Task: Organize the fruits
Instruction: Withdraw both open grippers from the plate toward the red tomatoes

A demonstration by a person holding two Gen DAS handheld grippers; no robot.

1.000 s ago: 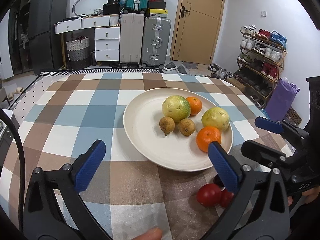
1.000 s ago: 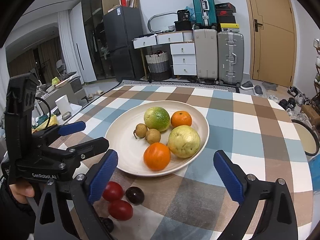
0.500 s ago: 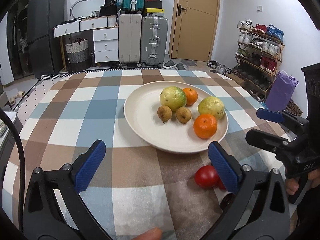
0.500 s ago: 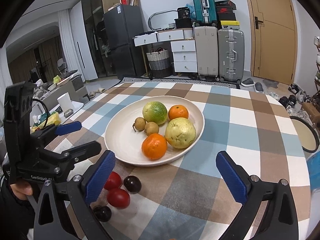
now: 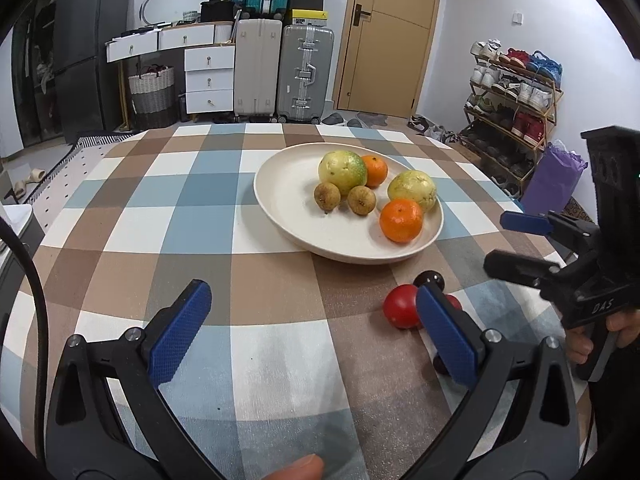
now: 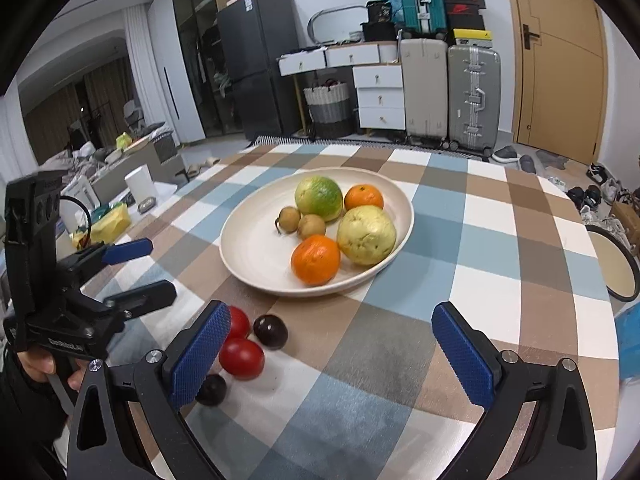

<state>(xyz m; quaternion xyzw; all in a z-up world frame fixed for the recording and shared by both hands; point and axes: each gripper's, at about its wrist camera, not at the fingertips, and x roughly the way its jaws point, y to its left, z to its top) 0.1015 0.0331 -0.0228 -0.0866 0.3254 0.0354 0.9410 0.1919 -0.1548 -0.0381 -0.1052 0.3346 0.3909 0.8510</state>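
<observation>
A cream plate (image 5: 280, 196) (image 6: 248, 248) on the checked tablecloth holds two green-yellow guavas (image 5: 342, 167), two oranges (image 5: 401, 220) and two small brown fruits (image 5: 361, 199). Two red tomatoes (image 6: 241, 358) and two dark plums (image 6: 271, 331) lie on the cloth just in front of the plate; one tomato (image 5: 401, 311) shows in the left wrist view. My left gripper (image 5: 316, 344) is open and empty, left of the loose fruit. My right gripper (image 6: 340, 354) is open and empty, with its left finger beside the tomatoes. Each gripper shows in the other's view.
The round table edge (image 6: 600, 320) curves at the right, with a stool (image 6: 616, 264) beyond it. A shoe rack (image 5: 516, 96) and a purple bag (image 5: 552, 180) stand to the right of the table. Suitcases (image 5: 280, 68) and drawers stand at the far wall.
Both grippers have drawn back from the plate towards the near table edge. More of the loose tomatoes and plums now shows. The fruit has not moved.
</observation>
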